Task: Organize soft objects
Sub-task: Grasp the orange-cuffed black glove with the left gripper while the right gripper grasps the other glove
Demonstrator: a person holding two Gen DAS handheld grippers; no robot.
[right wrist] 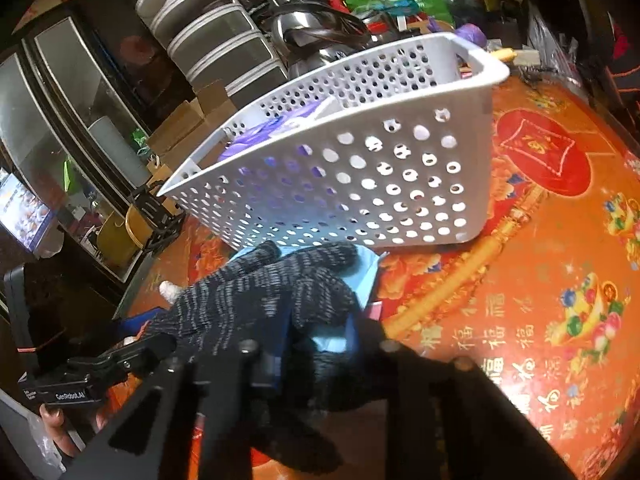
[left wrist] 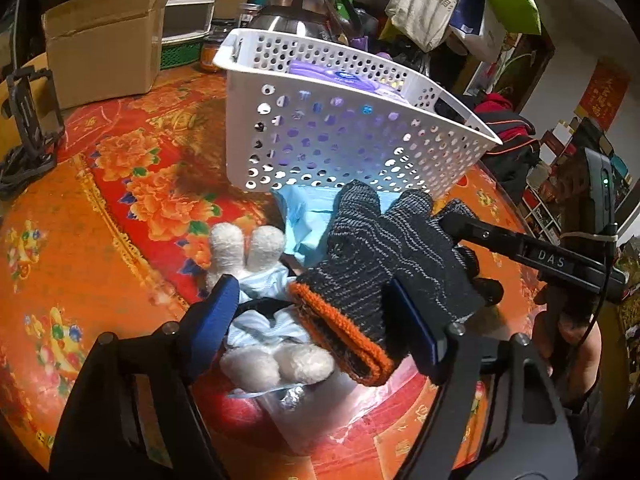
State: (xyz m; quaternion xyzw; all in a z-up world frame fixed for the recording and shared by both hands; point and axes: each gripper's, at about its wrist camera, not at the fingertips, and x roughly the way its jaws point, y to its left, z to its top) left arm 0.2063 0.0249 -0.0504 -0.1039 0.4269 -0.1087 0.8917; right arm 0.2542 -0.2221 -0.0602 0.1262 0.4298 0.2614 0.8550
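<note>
A black knit glove (left wrist: 384, 256) with an orange cuff hangs in the air in front of the white perforated basket (left wrist: 352, 136). My right gripper (right wrist: 320, 340) is shut on the glove (right wrist: 272, 284); its finger reaches in from the right in the left wrist view (left wrist: 472, 228). My left gripper (left wrist: 316, 320) is open, its blue pads either side of a white plush toy (left wrist: 276, 360) in light blue clothes lying on the table under the glove. The basket (right wrist: 400, 184) holds a purple item (left wrist: 340, 78).
A light blue packet (left wrist: 308, 216) lies against the basket's front. The table has a red and orange flowered cloth (left wrist: 132, 184). A cardboard box (left wrist: 104, 36), a steel kettle (left wrist: 296, 0) and hanging bags (left wrist: 432, 0) crowd the back. A black stand (left wrist: 28, 108) is at left.
</note>
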